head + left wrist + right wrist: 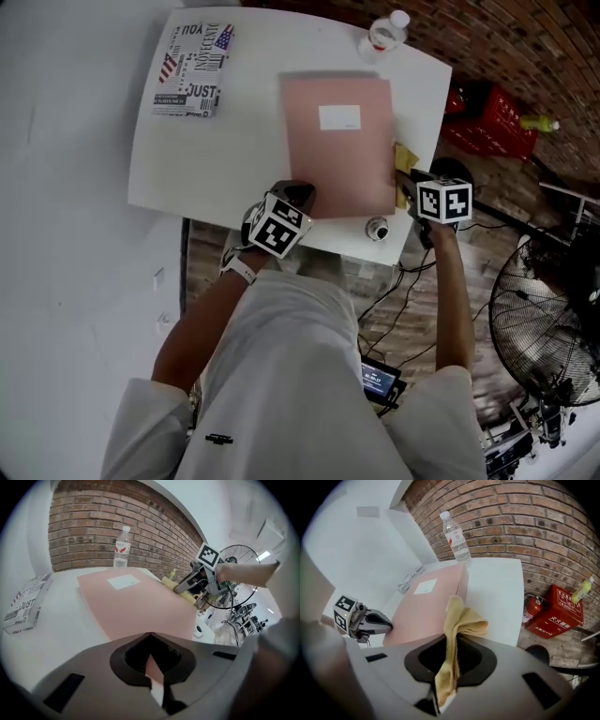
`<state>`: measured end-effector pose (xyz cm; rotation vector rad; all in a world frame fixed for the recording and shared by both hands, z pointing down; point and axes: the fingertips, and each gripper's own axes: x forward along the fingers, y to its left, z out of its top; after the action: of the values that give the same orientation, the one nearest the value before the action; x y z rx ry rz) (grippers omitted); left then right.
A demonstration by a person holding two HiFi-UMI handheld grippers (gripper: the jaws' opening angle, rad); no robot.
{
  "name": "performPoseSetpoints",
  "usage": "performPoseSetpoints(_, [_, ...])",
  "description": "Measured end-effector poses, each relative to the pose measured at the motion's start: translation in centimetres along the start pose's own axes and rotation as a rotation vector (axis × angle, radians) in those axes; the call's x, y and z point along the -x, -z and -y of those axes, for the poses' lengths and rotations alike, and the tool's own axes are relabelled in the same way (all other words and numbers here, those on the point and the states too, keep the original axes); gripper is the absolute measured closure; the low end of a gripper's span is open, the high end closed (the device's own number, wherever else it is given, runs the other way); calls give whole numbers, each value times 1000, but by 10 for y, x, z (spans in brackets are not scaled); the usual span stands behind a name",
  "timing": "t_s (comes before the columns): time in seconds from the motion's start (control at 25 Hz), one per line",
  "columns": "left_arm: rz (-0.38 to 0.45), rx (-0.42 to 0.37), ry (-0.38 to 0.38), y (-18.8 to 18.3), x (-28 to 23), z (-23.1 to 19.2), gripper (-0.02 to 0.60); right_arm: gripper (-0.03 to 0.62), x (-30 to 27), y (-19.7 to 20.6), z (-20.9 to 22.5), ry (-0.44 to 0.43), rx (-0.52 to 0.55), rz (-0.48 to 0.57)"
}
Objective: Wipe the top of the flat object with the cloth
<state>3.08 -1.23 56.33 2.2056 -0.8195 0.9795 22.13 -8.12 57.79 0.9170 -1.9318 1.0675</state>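
Observation:
A flat pink folder (pixel 337 141) with a white label lies on the white table (pixel 206 159). My left gripper (pixel 300 195) is shut on the folder's near left corner; in the left gripper view the folder (pixel 136 604) runs away from its jaws (pixel 151 641). My right gripper (pixel 406 184) sits at the folder's near right edge, shut on a yellow cloth (pixel 405 157). In the right gripper view the cloth (pixel 459 618) sticks up from between the jaws (pixel 456 639), just right of the folder (pixel 424 604).
A printed box (pixel 194 70) lies at the table's far left and a water bottle (pixel 384 36) stands at the far edge. A small white round device (pixel 377 229) sits near the front edge. Red crates (pixel 487 117) and a fan (pixel 553 309) stand on the floor to the right.

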Motion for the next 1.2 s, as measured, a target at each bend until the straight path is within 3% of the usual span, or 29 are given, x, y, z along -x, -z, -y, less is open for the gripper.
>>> performPoseSetpoints(0.48, [-54,8,30,-3,-3,-1,571,540,-21,-70,10,-118,-123,78])
performPoseSetpoints(0.8, [-67,28,53,-3,-3,0,572,539,-41,-119,18,-219,-93,92])
performPoseSetpoints(1.2, [-71,57,57,-5,-3,-1,572,539,-46,-182,18,-213,-49,216])
